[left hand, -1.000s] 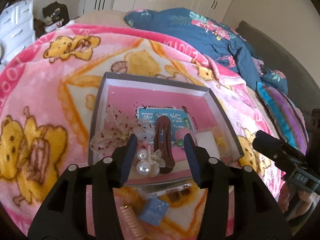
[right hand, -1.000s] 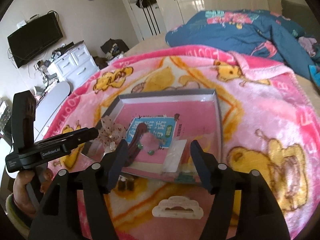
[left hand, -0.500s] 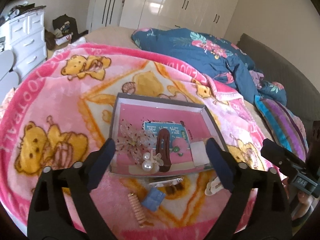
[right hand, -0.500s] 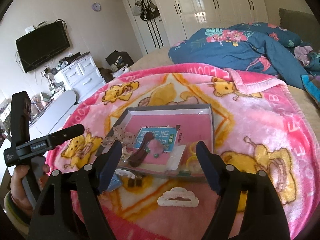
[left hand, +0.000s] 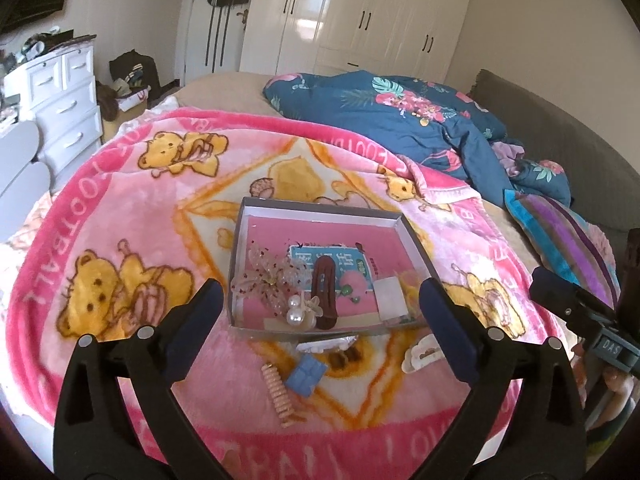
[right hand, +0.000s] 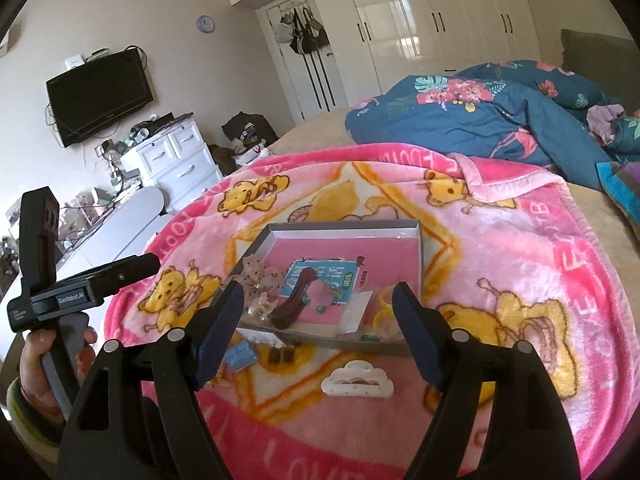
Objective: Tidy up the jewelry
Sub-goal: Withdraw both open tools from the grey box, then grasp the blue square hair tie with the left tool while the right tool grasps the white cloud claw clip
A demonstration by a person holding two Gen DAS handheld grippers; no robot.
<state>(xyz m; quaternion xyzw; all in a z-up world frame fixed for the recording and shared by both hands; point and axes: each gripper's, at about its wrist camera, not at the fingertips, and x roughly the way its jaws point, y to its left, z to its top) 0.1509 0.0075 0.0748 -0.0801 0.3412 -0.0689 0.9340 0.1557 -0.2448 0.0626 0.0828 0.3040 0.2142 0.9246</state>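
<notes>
Tray (left hand: 416, 240) contents (pale corner pieces) stay unidentifiable.

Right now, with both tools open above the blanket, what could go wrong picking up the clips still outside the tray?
1. The white cloud clip, blue square clip and peach spiral clip lie flat on the plush blanket, so a tool may pinch fabric too.
2. The tray sits on soft bedding and could tip if nudged.
3. Its near end is crowded; dropped pieces may tangle with the pearl clip.
</notes>
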